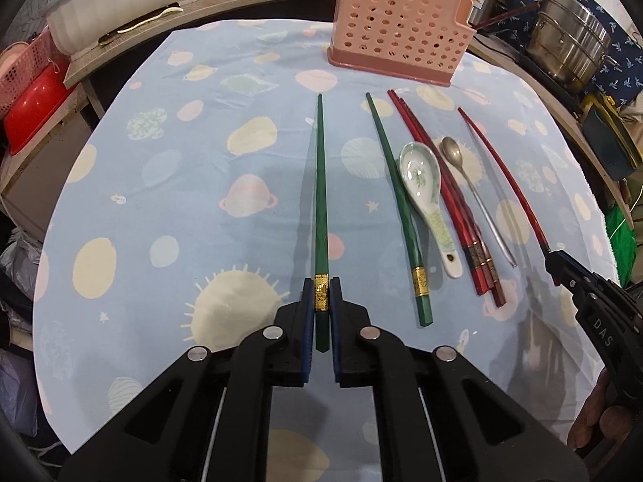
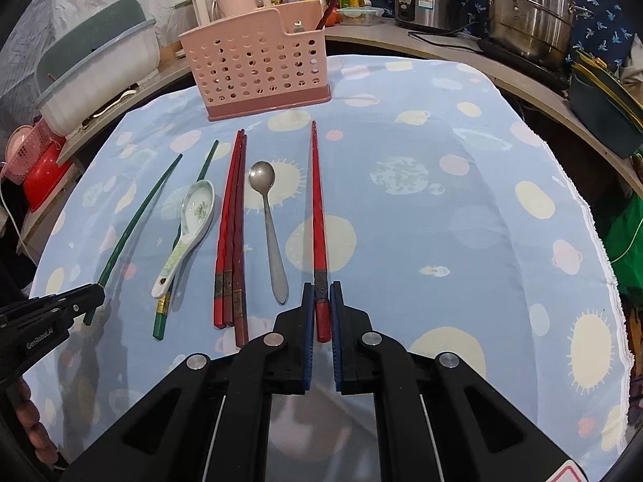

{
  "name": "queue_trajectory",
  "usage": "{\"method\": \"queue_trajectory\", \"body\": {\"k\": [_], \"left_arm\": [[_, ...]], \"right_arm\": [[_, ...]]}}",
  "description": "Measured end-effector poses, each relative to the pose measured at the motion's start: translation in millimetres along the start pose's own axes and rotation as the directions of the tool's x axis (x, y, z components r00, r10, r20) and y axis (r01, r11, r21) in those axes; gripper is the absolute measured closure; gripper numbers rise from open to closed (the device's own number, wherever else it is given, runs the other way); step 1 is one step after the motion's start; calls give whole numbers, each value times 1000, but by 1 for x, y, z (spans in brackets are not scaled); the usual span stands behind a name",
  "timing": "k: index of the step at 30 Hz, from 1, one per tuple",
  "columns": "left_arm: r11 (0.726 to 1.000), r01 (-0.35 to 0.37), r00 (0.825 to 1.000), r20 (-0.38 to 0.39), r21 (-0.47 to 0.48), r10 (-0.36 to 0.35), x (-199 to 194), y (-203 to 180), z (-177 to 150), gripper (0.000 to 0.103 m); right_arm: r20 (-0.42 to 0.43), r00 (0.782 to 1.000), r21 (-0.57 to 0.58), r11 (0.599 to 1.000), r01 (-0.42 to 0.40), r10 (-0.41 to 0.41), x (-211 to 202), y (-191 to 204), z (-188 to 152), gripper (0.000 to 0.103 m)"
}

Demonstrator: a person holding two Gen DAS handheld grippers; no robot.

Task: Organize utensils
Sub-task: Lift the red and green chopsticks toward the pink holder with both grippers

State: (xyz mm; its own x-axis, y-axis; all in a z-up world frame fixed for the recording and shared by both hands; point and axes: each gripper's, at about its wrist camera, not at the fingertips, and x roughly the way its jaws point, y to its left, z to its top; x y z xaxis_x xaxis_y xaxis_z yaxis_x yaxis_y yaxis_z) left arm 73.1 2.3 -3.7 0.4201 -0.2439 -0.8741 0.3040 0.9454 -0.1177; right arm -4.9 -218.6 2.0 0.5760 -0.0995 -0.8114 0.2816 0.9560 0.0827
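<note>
A: How far along?
B: Barely begun. The left gripper pinches a green chopstick, the right gripper a red chopstick.
A: And the rest?
B: Spoons and the other chopsticks lie on the surface; the pink basket behind holds one red stick at most.

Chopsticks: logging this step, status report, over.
Left gripper shut on green chopstick. Right gripper shut on red chopstick. Pink holder ahead, path clear.
</note>
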Motion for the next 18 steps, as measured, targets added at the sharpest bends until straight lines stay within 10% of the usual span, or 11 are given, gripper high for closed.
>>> {"method": "queue_trajectory", "body": {"k": [18], "left_arm": [[1000,14,994,112,7,-15,-64,-5,46,96]], "right_arm": [[197,980,-4,1000,-30,30,-75,2,54,96]]}}
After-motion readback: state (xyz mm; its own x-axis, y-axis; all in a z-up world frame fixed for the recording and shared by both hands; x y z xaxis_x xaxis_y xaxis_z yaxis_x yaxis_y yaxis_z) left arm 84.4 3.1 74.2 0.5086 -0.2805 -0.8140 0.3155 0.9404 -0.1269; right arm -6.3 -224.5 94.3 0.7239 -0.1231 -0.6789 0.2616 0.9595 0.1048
